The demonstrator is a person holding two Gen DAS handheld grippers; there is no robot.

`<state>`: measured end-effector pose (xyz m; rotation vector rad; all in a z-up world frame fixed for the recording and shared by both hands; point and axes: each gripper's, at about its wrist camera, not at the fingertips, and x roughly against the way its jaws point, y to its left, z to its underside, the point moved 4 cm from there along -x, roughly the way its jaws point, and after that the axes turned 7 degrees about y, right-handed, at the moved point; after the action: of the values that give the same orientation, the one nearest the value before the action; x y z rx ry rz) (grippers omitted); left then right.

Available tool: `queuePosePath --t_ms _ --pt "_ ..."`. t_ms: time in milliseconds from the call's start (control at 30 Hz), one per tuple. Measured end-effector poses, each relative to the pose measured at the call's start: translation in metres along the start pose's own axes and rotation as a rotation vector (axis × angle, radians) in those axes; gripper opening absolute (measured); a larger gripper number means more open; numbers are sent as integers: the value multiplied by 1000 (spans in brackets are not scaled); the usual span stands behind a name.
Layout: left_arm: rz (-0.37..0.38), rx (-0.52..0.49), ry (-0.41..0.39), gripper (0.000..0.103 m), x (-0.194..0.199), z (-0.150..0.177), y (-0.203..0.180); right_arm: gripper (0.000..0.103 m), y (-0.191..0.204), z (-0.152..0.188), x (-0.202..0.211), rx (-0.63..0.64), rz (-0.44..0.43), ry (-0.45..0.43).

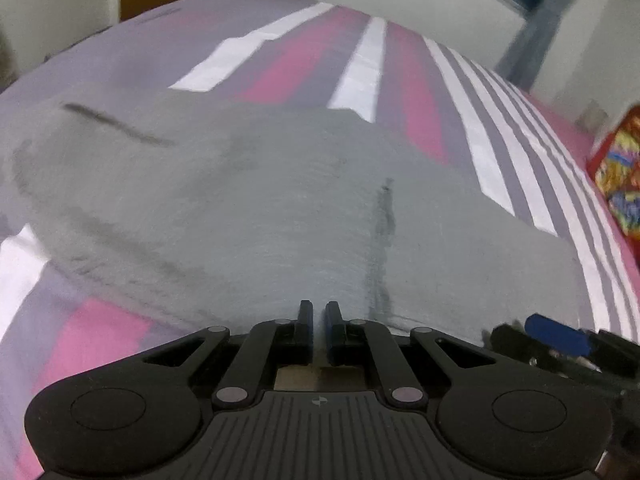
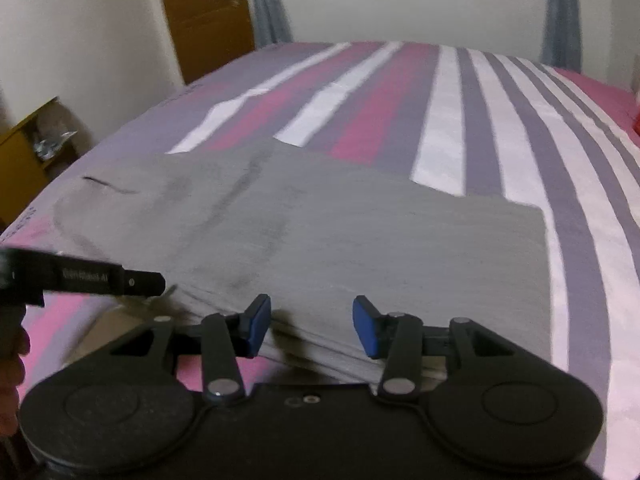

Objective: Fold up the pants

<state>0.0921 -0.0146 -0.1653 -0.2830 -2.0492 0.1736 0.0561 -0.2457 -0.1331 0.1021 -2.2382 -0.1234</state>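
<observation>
Grey pants (image 2: pixel 320 240) lie folded flat on the striped bed (image 2: pixel 448 120). The left tool (image 1: pixel 319 312) is closed, gripping nothing; the right tool (image 2: pixel 312 326) stands partly apart over the near hem, empty.

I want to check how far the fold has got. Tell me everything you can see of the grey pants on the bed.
The grey pants look like soft, faintly ribbed knit. They lie flat on the striped bedsheet, apparently folded, with layered edges at the near side and a square corner at the right. Dark seam lines and a short dark slit, perhaps a pocket, mark the left part. Motion blur hides finer detail. The right gripper stands open over the near edge, not pinching cloth.
</observation>
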Motion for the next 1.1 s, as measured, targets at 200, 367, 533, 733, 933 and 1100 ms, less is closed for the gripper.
queuePosePath --t_ms 200,367,533,733,933,1100 --pt "-16 117 -14 4 13 -5 61 49 18 -5 -9 39 -15 5" --pt "-10 212 -27 4 19 -4 95 49 27 -9 -16 13 -48 13" --pt "1 309 -40 4 24 -1 132 50 32 -8 -24 13 -57 25" --pt "141 508 -18 4 10 6 176 53 32 -4 -29 -15 -70 40" --pt "232 597 -54 5 8 7 187 55 31 -4 -30 -21 -78 44" --pt "207 572 -48 5 10 11 187 55 31 -6 -26 -33 -83 22"
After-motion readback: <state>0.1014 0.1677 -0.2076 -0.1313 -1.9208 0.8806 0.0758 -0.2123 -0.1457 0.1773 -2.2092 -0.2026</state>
